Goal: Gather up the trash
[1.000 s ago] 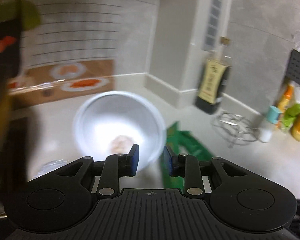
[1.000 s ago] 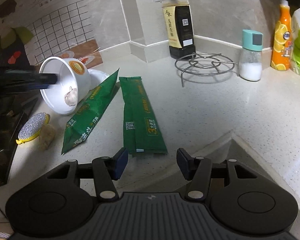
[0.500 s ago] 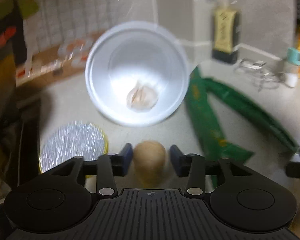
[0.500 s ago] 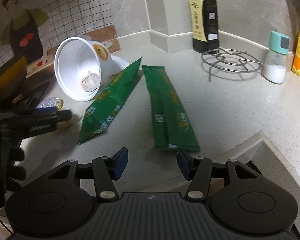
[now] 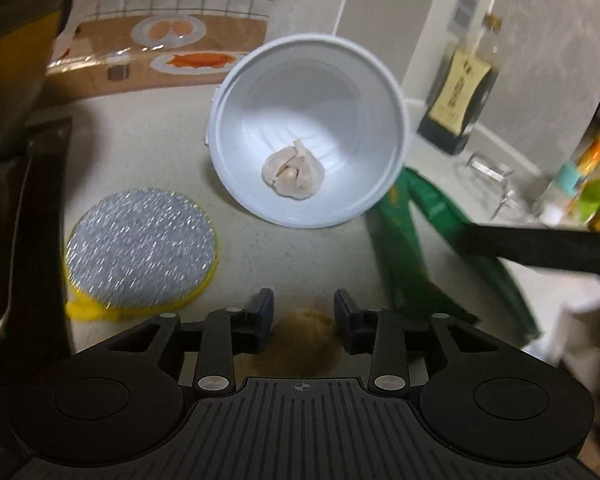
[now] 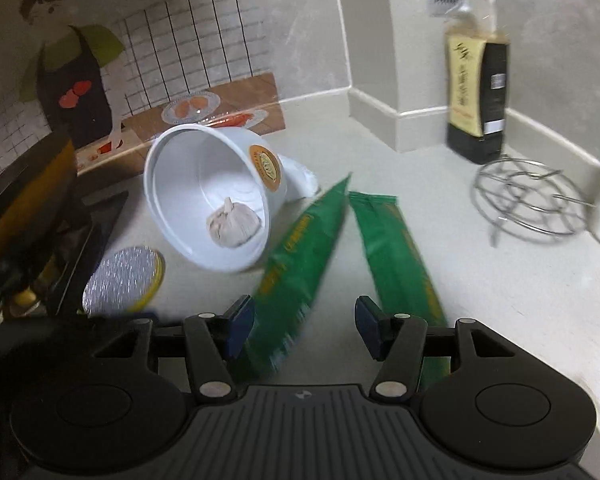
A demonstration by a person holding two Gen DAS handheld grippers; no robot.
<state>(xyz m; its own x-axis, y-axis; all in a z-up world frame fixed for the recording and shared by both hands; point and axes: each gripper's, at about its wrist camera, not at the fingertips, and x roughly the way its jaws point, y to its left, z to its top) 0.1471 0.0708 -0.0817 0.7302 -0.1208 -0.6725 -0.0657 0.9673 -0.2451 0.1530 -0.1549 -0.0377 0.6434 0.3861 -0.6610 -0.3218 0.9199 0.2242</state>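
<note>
On counter, green packet (image 6: 296,256) lengthwise, tip toward wall.

Dim indoor light; glare pooled inside the white bowl (image 5: 306,136). Motion blur smeared the green packets (image 6: 296,264) and sauce bottle (image 5: 458,92). Fisheye bent the edges.

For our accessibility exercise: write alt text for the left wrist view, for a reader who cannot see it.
The left gripper is low over a kitchen counter, its jaws, just closing, around a brownish lump. Beyond lies a tipped white bowl holding garlic, a round scrubber at left and two green packets at right.
</note>
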